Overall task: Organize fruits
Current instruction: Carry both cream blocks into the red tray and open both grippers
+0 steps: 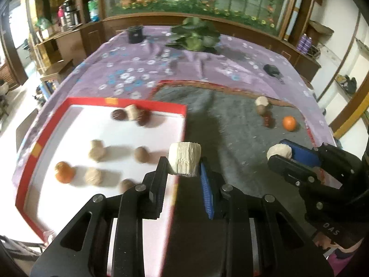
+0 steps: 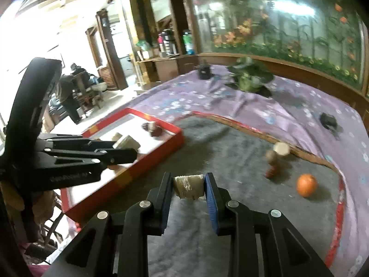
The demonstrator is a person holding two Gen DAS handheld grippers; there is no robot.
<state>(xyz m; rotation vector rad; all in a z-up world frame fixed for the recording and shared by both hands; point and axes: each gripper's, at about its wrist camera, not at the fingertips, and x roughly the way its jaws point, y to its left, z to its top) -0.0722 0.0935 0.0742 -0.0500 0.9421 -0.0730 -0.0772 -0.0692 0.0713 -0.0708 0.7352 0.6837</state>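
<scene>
Left claw (image 1: 184,161) grips pale chunk (image 1: 184,159) over tray rim (image 1: 182,129) (red).

Motion-blurred fruits in the red tray (image 1: 182,112); dark red item (image 2: 271,172) unidentifiable.

A pale, stringy fruit chunk (image 1: 184,159) sits pinched upright above the red tray's (image 1: 147,103) right edge. A second pale chunk (image 2: 189,185) is pinched above the gray mat (image 2: 230,152). An orange (image 2: 306,184) rests at its 3 o'clock.
</scene>
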